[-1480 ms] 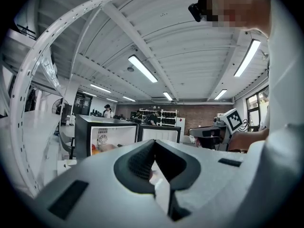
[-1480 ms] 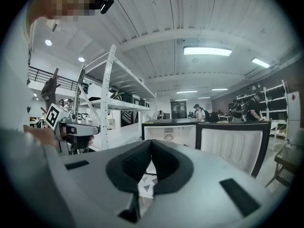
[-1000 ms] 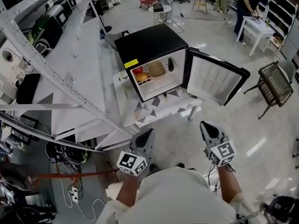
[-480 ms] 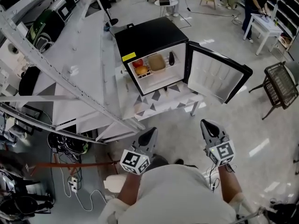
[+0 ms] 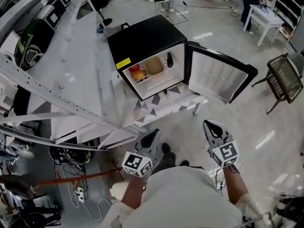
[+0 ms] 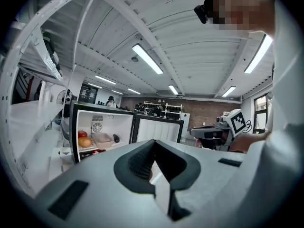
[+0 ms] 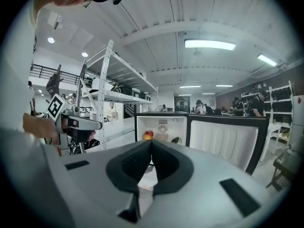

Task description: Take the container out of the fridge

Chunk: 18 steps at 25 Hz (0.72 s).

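Approach stage: left gripper [image 5: 152, 137] and right gripper [image 5: 212, 127], both closed and empty, hang well short of the open fridge [image 5: 147, 37]; next, one must open and reach the container [image 5: 154, 65].

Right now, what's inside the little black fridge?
In the fridge sit a red fruit, an orange fruit, a pale container and a small dark thing. What the container holds, and anything behind it, cannot be seen.
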### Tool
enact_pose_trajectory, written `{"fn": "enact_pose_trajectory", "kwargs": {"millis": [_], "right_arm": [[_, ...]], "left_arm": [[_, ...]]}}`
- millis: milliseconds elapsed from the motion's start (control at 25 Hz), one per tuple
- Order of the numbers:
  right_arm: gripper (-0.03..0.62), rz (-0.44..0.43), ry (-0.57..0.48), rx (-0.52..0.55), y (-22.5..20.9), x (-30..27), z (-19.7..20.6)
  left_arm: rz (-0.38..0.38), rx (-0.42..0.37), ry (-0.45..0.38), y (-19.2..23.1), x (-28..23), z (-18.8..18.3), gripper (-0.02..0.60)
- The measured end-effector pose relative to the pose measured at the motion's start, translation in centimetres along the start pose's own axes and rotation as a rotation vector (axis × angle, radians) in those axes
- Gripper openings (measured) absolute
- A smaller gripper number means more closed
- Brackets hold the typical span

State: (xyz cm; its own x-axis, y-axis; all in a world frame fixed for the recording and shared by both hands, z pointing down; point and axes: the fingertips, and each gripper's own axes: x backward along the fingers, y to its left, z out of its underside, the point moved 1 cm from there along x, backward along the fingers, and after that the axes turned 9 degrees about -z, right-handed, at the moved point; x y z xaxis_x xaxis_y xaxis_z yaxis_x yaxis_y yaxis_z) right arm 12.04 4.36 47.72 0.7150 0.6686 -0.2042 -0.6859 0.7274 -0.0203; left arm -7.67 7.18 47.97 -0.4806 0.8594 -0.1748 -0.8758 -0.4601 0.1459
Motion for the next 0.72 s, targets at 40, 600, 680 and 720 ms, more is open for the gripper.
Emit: {"fn": "enact_pose_trajectory", "kwargs": {"millis": [40, 600, 680, 720], "right_arm": [[0.006, 0.005, 0.005, 0.000, -0.4, -0.5, -0.1], [0.006, 0.047, 0.048, -0.054, -3.6, -10.5, -2.2], [0.006, 0.061, 0.064, -0.049, -3.8, -11.8, -2.2], [0.006, 0.070, 0.071, -0.049, -3.9, -12.4, -2.1]], "left_arm": [[0.008, 0.001, 0.001, 0.4, -0.6, -0.1, 0.002], [0.153, 0.026, 0.020, 8.8, -8.3, -1.8, 0.002], [0.172, 0.002, 0.032, 9.9, -9.1, -1.6, 0.002], [0.181, -0.005, 0.036, 10.5, -9.4, -1.5, 0.002]]}}
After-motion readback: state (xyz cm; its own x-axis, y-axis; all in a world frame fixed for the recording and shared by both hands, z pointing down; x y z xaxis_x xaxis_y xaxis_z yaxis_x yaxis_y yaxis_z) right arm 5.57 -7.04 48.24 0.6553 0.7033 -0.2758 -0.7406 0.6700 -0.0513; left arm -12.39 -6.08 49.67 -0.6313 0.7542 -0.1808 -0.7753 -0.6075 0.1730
